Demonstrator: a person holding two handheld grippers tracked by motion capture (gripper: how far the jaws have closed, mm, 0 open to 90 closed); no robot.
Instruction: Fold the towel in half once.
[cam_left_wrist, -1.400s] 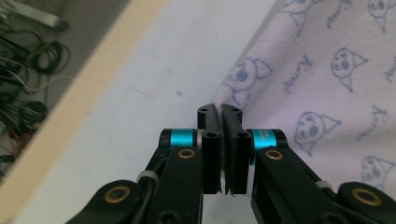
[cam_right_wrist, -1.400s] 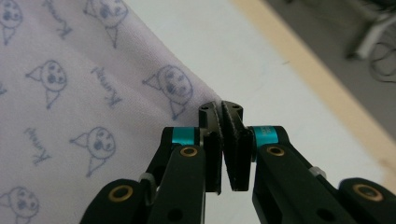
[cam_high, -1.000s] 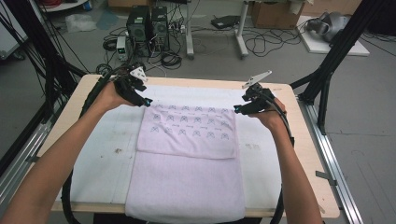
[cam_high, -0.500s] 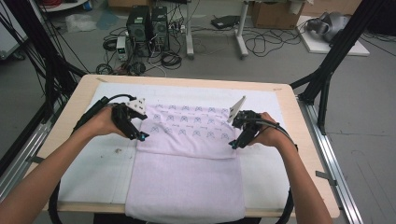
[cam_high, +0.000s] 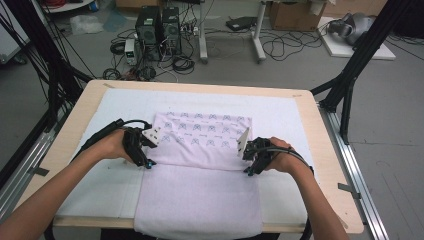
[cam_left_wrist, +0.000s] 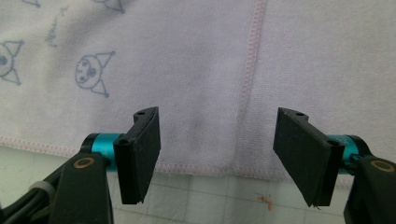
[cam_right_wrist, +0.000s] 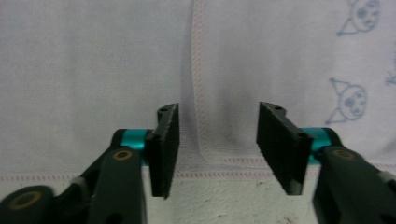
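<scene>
A lilac towel (cam_high: 200, 190) lies on the white mat, and its near part hangs over the table's front edge. A flap with cartoon-face prints (cam_high: 200, 132) is folded over its far half. My left gripper (cam_high: 148, 164) stands low at the flap's near left corner and my right gripper (cam_high: 248, 172) at its near right corner. In the left gripper view the left gripper (cam_left_wrist: 217, 161) is open, and the pink hem (cam_left_wrist: 252, 70) runs between its jaws. The right gripper (cam_right_wrist: 217, 149) is open over the hemmed corner (cam_right_wrist: 201, 140). Both pairs of jaws have just been closing, with towel between them and the pads not pressing.
The white mat (cam_high: 115, 105) covers most of the wooden table (cam_high: 85, 100). Black frame posts (cam_high: 350, 85) stand at the right, and dark rails run along both sides. Computer towers (cam_high: 157, 25) and cables sit on the floor beyond the far edge.
Both grippers have moved from the flap's far corners toward the person and down to its near corners. The towel lies as before.
</scene>
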